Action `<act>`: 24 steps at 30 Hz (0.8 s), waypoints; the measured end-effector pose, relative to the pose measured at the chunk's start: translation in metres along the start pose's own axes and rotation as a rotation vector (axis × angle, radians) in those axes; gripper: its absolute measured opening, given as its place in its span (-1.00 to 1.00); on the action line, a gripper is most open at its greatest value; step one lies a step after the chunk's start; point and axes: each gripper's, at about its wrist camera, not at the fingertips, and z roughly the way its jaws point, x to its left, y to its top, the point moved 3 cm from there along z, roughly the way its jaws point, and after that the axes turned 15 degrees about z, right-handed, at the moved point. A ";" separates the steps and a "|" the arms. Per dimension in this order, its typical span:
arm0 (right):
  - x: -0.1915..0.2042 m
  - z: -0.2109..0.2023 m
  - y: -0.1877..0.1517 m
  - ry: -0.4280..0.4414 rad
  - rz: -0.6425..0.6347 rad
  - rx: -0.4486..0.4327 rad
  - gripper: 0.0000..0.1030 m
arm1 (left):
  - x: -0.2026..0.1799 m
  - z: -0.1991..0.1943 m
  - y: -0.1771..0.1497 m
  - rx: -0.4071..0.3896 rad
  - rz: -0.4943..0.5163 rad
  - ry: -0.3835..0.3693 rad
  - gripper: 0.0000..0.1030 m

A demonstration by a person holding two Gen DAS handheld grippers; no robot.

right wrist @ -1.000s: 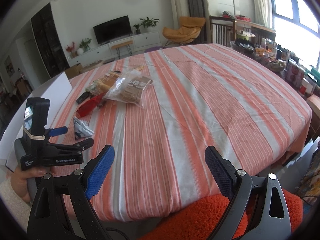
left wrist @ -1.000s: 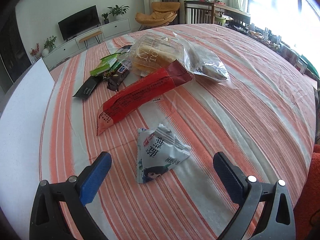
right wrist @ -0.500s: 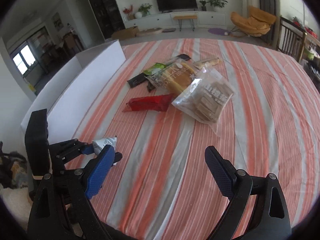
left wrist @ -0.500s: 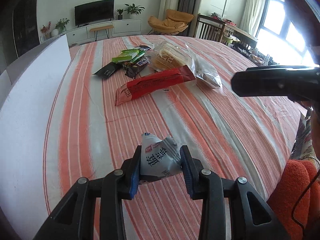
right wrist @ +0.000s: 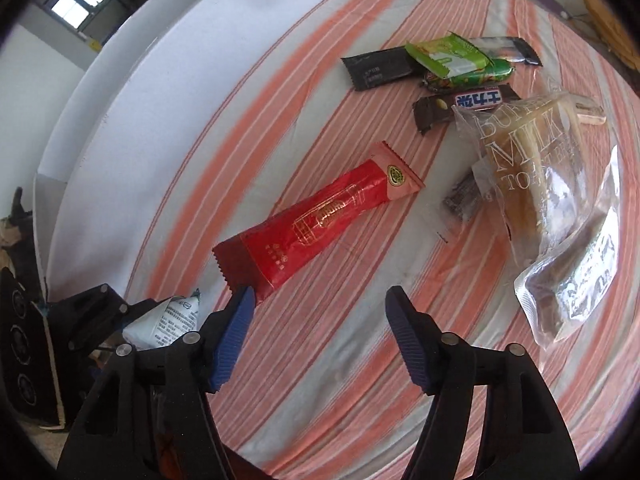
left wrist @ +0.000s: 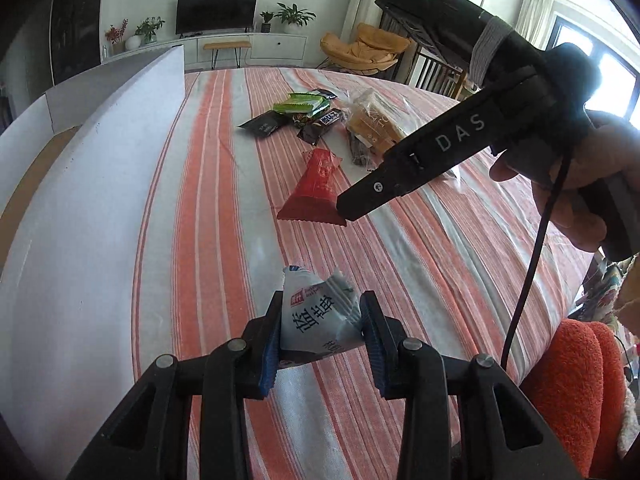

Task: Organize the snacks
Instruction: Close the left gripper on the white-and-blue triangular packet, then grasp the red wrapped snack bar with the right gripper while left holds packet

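My left gripper (left wrist: 320,330) is shut on a small white and blue triangular packet (left wrist: 316,312), held just above the striped tablecloth (left wrist: 420,280). The right wrist view shows that packet (right wrist: 168,318) at the lower left, still in the left gripper (right wrist: 120,320). My right gripper (right wrist: 320,304) points steeply down over the near end of a long red packet (right wrist: 320,220). Its jaws are closing with only cloth between them, and the left fingertip (right wrist: 242,304) is next to the packet's crimped end. In the left wrist view the right gripper (left wrist: 352,204) hangs over the red packet (left wrist: 316,184).
Beyond the red packet lie green packets (right wrist: 452,56), a black bar (right wrist: 380,66), a brown chocolate bar (right wrist: 468,106) and clear bags of bread (right wrist: 532,168). A white board wall (left wrist: 100,160) runs along the table's left. An orange cushion (left wrist: 572,380) sits at the right edge.
The left gripper shut on the triangular packet and raised it off the cloth. The right gripper swung in from the table's side, tipped downward over the red packet, and its jaws narrowed.
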 end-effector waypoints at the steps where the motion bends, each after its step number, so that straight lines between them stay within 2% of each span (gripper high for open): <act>1: 0.000 0.005 0.000 -0.012 0.027 -0.008 0.47 | 0.000 -0.002 0.000 -0.003 -0.003 -0.001 -0.30; 3: -0.009 0.019 0.005 0.001 0.162 -0.023 0.45 | 0.001 -0.006 0.001 -0.008 0.004 0.003 -0.30; 4: -0.016 0.019 0.007 0.059 0.267 -0.059 0.61 | 0.002 -0.009 0.002 -0.013 0.006 0.007 -0.30; 5: -0.022 0.014 0.010 0.145 0.373 -0.100 0.59 | 0.002 -0.014 0.000 -0.018 0.006 0.007 -0.30; 6: -0.029 0.015 0.010 0.225 0.477 -0.095 0.59 | 0.001 -0.019 -0.001 -0.022 0.005 0.006 -0.30; 7: -0.034 0.014 0.010 0.276 0.566 -0.099 0.61 | 0.001 -0.023 -0.003 -0.027 0.004 0.005 -0.30; 9: -0.039 0.012 0.008 0.331 0.662 -0.114 0.61 | 0.001 -0.030 -0.005 -0.035 0.005 0.007 -0.30; 12: -0.037 0.016 0.009 0.367 0.757 -0.112 0.62 | -0.001 -0.041 -0.007 -0.053 -0.008 0.004 -0.30; 15: -0.024 0.011 0.027 0.268 0.702 -0.174 0.61 | -0.001 -0.049 -0.009 -0.062 -0.020 -0.003 -0.30; 17: -0.005 0.013 0.040 0.131 0.565 -0.215 0.50 | 0.000 -0.055 -0.010 -0.066 -0.025 -0.007 -0.30; 18: 0.002 0.013 0.043 0.048 0.493 -0.238 0.29 | 0.003 -0.058 -0.009 -0.069 -0.026 -0.006 -0.30; 19: 0.005 0.011 0.043 -0.039 0.435 -0.265 -0.45 | 0.004 -0.063 -0.011 -0.075 -0.027 -0.005 -0.30; 20: 0.003 0.010 0.040 -0.041 0.414 -0.268 -0.73 | 0.004 -0.068 -0.013 -0.083 -0.030 -0.006 -0.30; 21: -0.002 0.006 0.035 0.015 0.420 -0.273 -0.74 | 0.005 -0.071 -0.014 -0.089 -0.031 -0.007 -0.30; 24: -0.017 -0.005 0.012 0.085 0.442 -0.290 -0.78 | 0.005 -0.083 -0.016 -0.109 -0.046 -0.035 -0.30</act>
